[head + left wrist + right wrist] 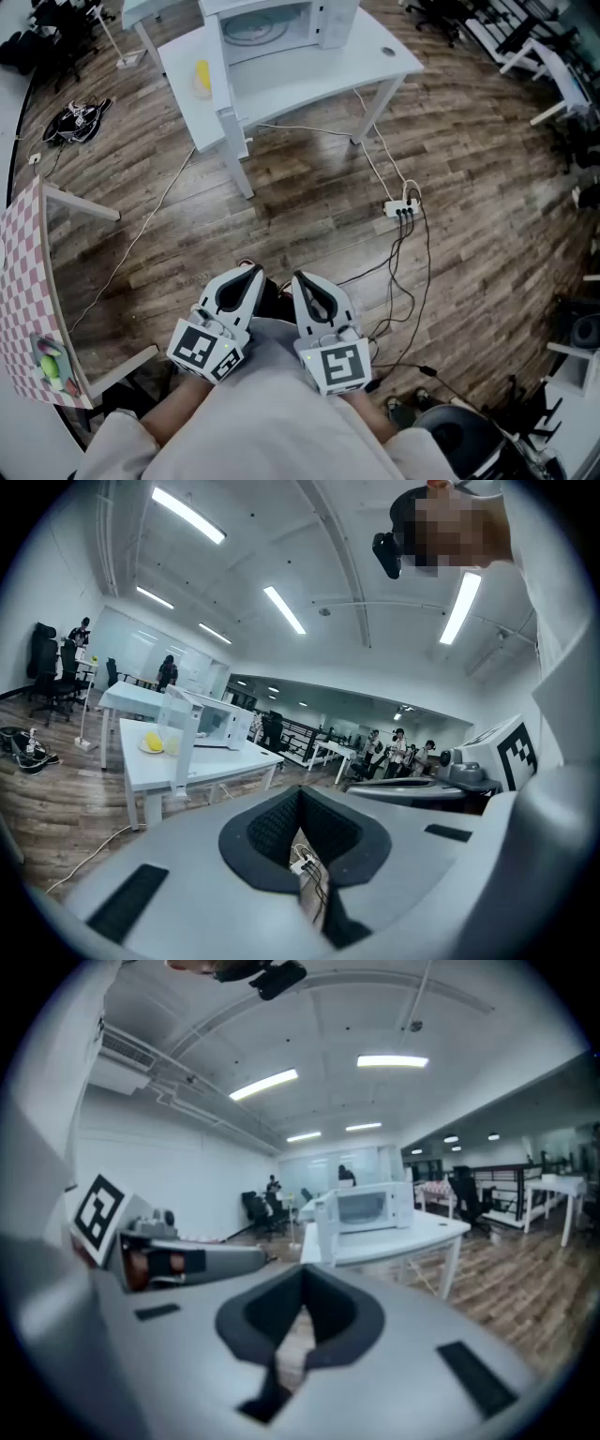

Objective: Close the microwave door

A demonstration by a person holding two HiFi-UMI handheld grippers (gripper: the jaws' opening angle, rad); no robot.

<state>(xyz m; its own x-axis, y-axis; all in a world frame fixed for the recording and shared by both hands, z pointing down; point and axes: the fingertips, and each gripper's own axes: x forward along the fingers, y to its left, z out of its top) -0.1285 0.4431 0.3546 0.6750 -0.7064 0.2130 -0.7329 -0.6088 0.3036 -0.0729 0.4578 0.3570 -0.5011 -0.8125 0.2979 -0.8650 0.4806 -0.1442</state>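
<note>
Microwave door [222, 84] stands wide open on the microwave [281, 28], on the white table [319, 80] well ahead; hinged left, its width runs out toward us. We hold the left gripper [249, 272] and right gripper [299, 278] at our waist, jaws together, empty, presumably because nothing is in reach.

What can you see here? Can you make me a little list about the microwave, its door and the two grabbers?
microwave: on the white table, across the floor from the person
door: swung open, not yet closed
left gripper: jaws together, holding nothing, close to the person's body
right gripper: jaws together, holding nothing, beside the left one
yellow thing: on the table, by the open door
power strip: on the wooden floor, cables plugged in
</note>
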